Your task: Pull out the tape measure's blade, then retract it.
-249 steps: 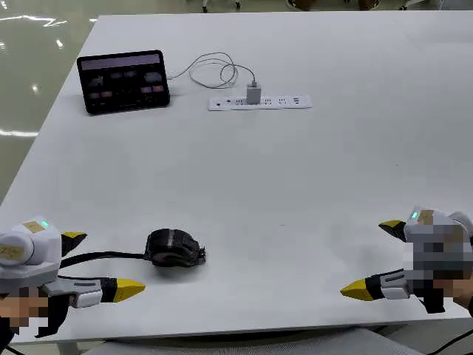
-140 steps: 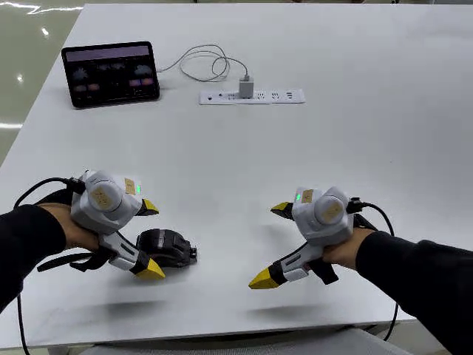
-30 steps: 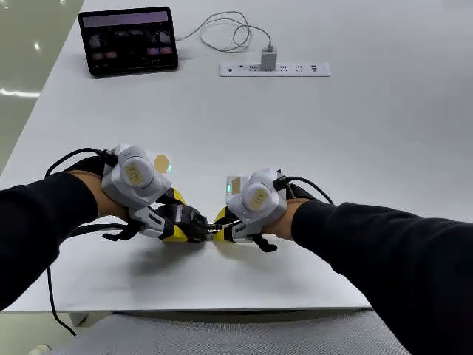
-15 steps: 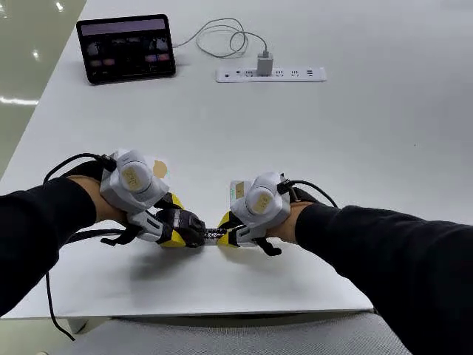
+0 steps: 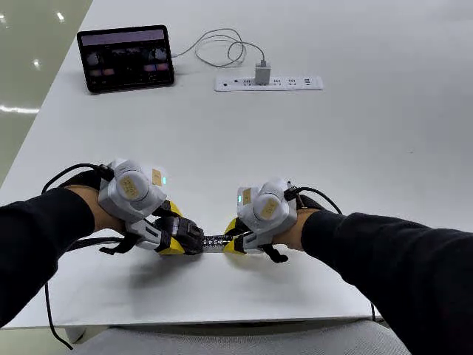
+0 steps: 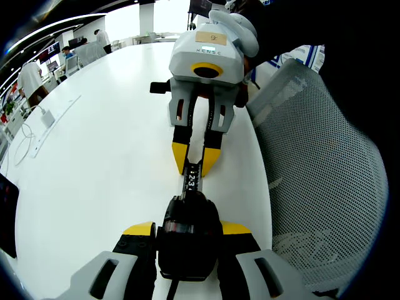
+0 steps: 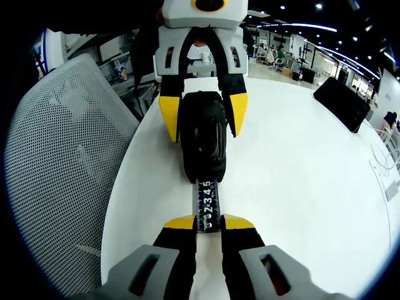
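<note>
L gripper (image 6: 187,229) clamps tape measure (image 7: 203,134). R gripper (image 7: 207,222), at its 3 o'clock, pinches blade (image 6: 192,181); blade tip hidden btwn jaws.

The right hand-held gripper (image 7: 209,223) pinches the black numbered blade (image 7: 207,194) between its yellow tips. The blade runs straight to the black tape measure case (image 7: 202,144), clamped by the left hand-held gripper (image 7: 201,122), near the white surface's (image 7: 287,175) edge beside a grey mesh chair (image 7: 62,162).

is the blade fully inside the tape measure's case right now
No, a short numbered stretch of blade runs from the case to the right gripper, which pinches it.
</note>
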`<action>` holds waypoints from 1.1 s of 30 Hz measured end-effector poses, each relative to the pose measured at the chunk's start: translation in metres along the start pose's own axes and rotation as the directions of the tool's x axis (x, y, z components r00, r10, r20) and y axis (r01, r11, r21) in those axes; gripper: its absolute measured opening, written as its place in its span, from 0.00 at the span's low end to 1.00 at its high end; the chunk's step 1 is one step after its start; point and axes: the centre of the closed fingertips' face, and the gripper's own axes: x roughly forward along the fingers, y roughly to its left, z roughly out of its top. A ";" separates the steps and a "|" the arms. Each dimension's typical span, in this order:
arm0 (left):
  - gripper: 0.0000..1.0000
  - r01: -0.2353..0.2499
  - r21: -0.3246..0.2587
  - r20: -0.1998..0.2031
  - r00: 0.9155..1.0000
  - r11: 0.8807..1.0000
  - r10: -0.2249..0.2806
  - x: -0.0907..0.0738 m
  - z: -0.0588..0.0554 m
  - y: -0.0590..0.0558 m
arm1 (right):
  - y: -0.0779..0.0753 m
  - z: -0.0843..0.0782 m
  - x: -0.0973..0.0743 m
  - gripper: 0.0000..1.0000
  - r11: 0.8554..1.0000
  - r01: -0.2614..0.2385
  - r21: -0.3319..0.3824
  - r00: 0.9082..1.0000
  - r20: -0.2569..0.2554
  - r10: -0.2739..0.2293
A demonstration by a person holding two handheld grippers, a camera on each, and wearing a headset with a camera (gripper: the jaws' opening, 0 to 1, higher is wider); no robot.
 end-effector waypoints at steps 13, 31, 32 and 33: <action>0.33 0.005 0.006 0.011 1.000 1.000 -0.005 0.000 0.000 0.000 | 0.000 -0.006 -0.005 0.09 1.000 0.003 0.004 1.000 -0.004 -0.003; 0.33 -0.003 0.006 0.021 1.000 1.000 0.003 -0.001 0.001 -0.001 | 0.001 -0.017 -0.015 0.09 1.000 0.009 0.019 1.000 -0.014 -0.009; 0.33 -0.003 0.006 0.021 1.000 1.000 0.002 -0.001 0.001 -0.001 | 0.002 -0.018 -0.016 0.09 1.000 0.008 0.021 1.000 -0.015 -0.008; 0.33 -0.002 0.006 0.021 1.000 1.000 0.002 -0.001 0.001 -0.001 | 0.002 -0.018 -0.017 0.09 1.000 0.008 0.020 1.000 -0.015 -0.008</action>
